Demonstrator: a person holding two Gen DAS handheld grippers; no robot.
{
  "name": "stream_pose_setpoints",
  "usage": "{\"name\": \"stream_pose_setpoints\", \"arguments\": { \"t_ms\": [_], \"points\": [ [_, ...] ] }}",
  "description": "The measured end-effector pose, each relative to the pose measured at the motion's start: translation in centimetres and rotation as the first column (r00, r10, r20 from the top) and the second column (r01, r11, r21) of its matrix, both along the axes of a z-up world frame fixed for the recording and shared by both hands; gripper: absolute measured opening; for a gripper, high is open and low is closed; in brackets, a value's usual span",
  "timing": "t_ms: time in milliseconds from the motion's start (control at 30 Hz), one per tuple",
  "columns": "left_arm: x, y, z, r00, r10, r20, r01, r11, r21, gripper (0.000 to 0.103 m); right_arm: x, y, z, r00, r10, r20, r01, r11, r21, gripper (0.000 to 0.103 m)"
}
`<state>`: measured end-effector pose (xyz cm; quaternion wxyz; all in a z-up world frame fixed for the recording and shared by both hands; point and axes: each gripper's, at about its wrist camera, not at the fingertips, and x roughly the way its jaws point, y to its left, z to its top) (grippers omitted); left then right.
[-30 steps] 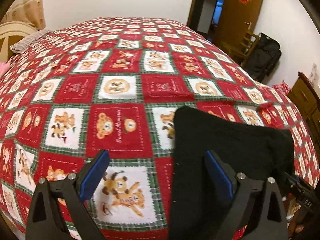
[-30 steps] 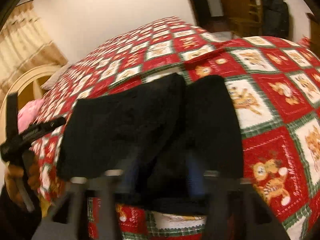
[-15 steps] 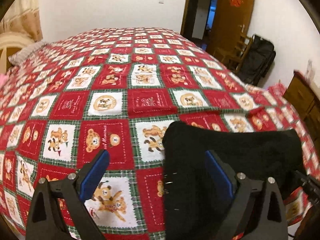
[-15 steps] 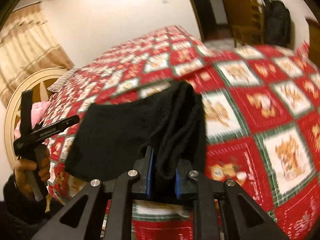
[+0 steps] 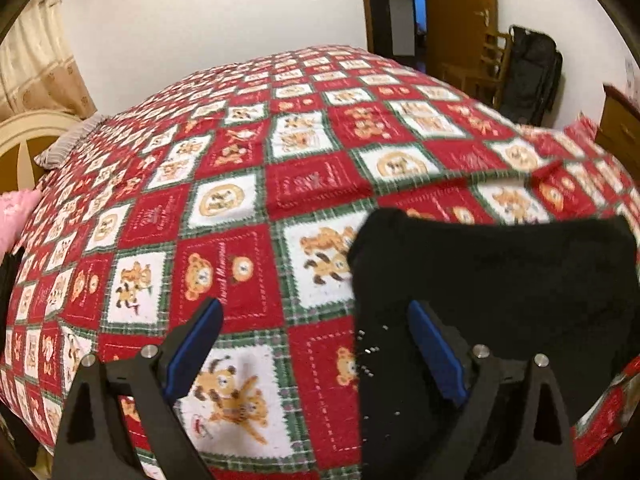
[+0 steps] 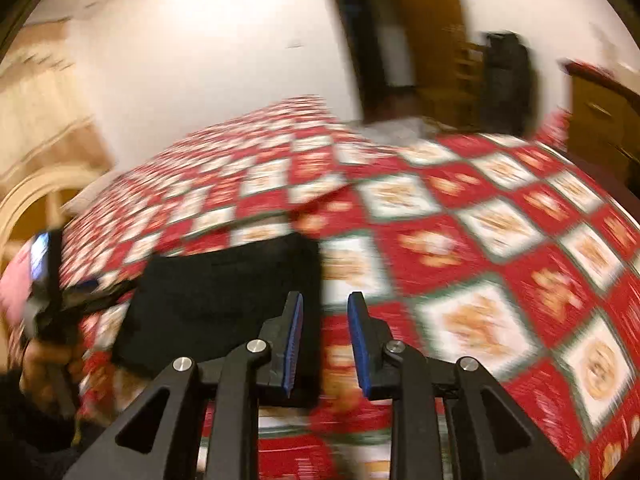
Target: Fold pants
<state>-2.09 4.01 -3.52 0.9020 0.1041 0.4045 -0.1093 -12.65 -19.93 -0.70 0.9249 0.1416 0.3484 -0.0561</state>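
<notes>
The black pants (image 5: 500, 292) lie folded into a flat rectangle near the front edge of the bed. In the right wrist view the pants (image 6: 224, 296) sit to the left of my fingers. My left gripper (image 5: 316, 344) is wide open and empty, hovering over the pants' left edge. My right gripper (image 6: 324, 312) is open with a narrow gap and holds nothing, just off the pants' right edge. The left gripper and the hand holding it also show at the far left in the right wrist view (image 6: 44, 280). That view is motion-blurred.
The bed has a red, white and green teddy-bear quilt (image 5: 240, 208). A cream headboard (image 5: 24, 140) and pink cloth (image 5: 16, 216) are at left. A door (image 5: 456, 12), wooden chair, black bag (image 5: 532, 72) and wooden dresser (image 5: 620, 124) stand at right.
My right gripper has let go of the pants fold, opened slightly and pulled back to the right. The pants now lie flat. The left gripper has stayed open and risen a little.
</notes>
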Motion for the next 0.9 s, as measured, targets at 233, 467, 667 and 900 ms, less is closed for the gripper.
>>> {"name": "stream_pose_setpoints", "arguments": {
  "t_ms": [233, 467, 667, 900],
  "points": [
    [1.3, 0.0, 2.0, 0.999, 0.028, 0.03, -0.027, 0.999, -0.032, 0.096, 2.4, 4.9, -3.2, 0.974, 0.188, -0.128, -0.199, 0.977, -0.077, 0.025],
    [4.2, -3.2, -0.2, 0.999, 0.044, 0.012, -0.044, 0.998, 0.041, 0.096, 0.8, -0.3, -5.4, 0.978, 0.119, -0.171, -0.096, 0.986, 0.138, 0.017],
    [6.3, -2.4, -2.7, 0.99, 0.098, -0.097, -0.098, 0.995, 0.008, 0.096, 2.0, 0.2, -1.3, 0.989, 0.13, -0.066, -0.128, 0.991, 0.037, 0.02],
    [3.8, -2.6, 0.7, 0.997, 0.062, -0.048, -0.062, 0.998, -0.006, 0.096, 9.5, -0.8, -2.1, 0.991, 0.082, -0.106, -0.097, 0.985, -0.145, 0.02]
  ]
}}
